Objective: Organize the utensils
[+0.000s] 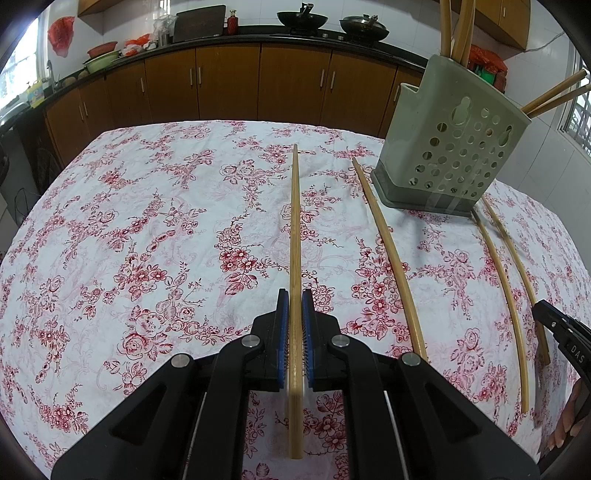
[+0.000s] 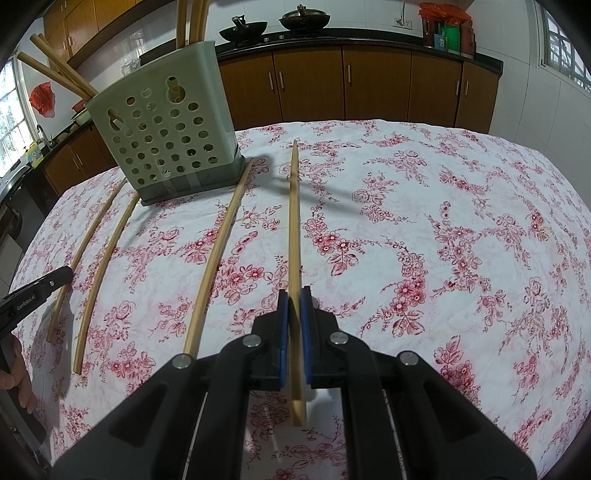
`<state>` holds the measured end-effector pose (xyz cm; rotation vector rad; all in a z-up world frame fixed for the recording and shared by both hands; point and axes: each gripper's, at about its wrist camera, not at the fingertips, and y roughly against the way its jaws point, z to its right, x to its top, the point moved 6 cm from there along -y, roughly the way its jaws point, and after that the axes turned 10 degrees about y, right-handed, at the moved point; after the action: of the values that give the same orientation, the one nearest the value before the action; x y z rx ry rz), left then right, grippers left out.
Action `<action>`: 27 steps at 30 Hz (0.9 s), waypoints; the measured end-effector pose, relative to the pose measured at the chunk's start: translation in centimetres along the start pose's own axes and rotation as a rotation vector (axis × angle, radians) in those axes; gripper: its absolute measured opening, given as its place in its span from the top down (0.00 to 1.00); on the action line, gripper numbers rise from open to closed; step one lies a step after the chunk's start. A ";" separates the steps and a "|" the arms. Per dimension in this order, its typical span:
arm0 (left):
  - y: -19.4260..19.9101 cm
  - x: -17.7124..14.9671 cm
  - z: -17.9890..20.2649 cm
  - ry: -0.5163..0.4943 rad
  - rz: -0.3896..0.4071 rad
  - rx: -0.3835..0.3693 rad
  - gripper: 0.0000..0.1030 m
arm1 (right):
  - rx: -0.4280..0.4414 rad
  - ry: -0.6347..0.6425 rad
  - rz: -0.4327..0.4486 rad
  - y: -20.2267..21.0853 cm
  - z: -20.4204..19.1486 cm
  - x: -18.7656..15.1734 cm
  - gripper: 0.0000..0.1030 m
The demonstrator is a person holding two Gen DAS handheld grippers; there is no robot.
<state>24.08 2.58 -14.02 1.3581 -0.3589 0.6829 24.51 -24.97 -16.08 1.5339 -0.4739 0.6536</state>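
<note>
Each tool, left (image 1: 294,295) and right (image 2: 294,295), is clenched on a chopstick (image 1: 294,236) (image 2: 294,221) pointing toward the counter's far edge, the holder (image 1: 448,147) (image 2: 166,133) between them.

chopsticks in holder (image 1: 454,26) cut off by top edge, right gripper (image 1: 565,332) mostly out of frame

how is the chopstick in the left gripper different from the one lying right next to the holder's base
The held chopstick is clamped between the left gripper pads; the loose chopstick lies free on the tablecloth. The held one runs out along the gripper's fingers; the loose one's far end lies beside the holder base. Both are plain, pale wood-coloured sticks.
</note>
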 end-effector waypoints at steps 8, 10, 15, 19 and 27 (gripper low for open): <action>0.5 -0.5 0.0 -0.009 -0.001 -0.002 0.92 | 0.023 0.003 0.002 0.4 -0.3 -0.6 0.92; 0.5 -0.5 0.0 -0.014 -0.002 -0.006 0.92 | 0.011 0.014 0.002 0.6 -0.4 -0.6 0.92; 1.7 -0.5 0.3 -0.071 0.018 -0.009 0.92 | -0.006 0.030 0.085 3.4 -0.2 0.7 0.92; 4.4 1.2 0.5 -0.060 0.082 -0.051 0.92 | -0.019 0.027 0.172 6.2 0.3 2.8 0.92; 9.6 5.9 0.8 0.005 0.215 -0.138 0.93 | -0.026 0.017 0.325 10.9 1.2 6.9 0.92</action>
<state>22.63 3.79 -2.89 1.1970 -0.5436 0.8241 22.63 -26.41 -3.32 1.4382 -0.7245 0.9062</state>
